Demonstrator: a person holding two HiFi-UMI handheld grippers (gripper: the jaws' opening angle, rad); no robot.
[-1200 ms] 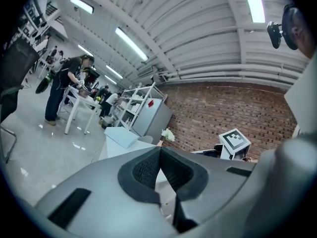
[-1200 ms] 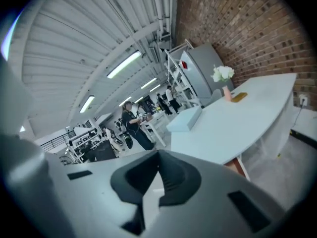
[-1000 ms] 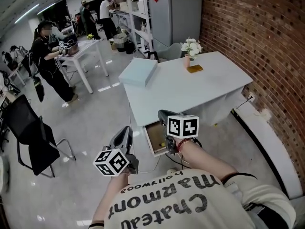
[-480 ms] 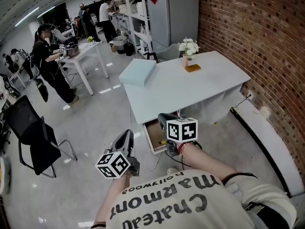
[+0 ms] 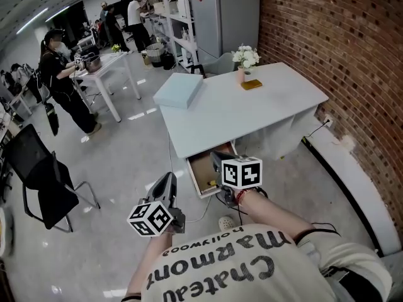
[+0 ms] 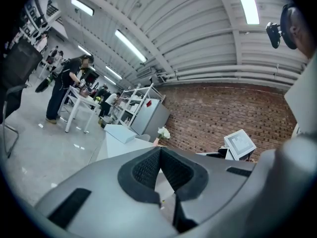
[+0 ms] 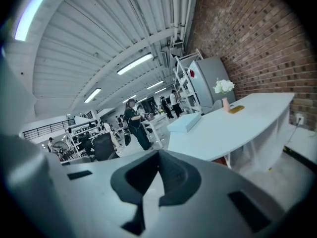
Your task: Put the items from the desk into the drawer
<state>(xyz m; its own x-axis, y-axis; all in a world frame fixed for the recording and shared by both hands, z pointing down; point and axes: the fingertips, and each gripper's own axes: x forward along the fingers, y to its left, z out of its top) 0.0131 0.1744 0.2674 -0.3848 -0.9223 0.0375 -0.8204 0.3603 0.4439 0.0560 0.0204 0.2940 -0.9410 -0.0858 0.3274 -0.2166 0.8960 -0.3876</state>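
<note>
The pale blue-white rectangular desk [image 5: 252, 112] stands with one long side near the red brick wall [image 5: 340, 49]; its near edge overhangs the open wooden drawer [image 5: 200, 168]; bare glossy grey floor [image 5: 119, 162] spreads to the left as far as the black chair [image 5: 38, 181].

Both arms reach forward from the person's chest; the right gripper [image 5: 218, 158] is just in front of the drawer, tilted a little downward, its marker cube uppermost; the left gripper [image 5: 167, 182] is over the floor, lower and to the left, well clear of the desk, pointing level.

Each tool has its jaws pressed together with nothing between them.

The drawer's inside is partly hidden by the right gripper, so its contents cannot be told.

On the desktop lie a flat light-blue box [image 5: 179, 90] at the far left corner, a pink vase of white flowers [image 5: 244, 60] and, just beside it, a flat amber-brown item [image 5: 251, 84].
</note>
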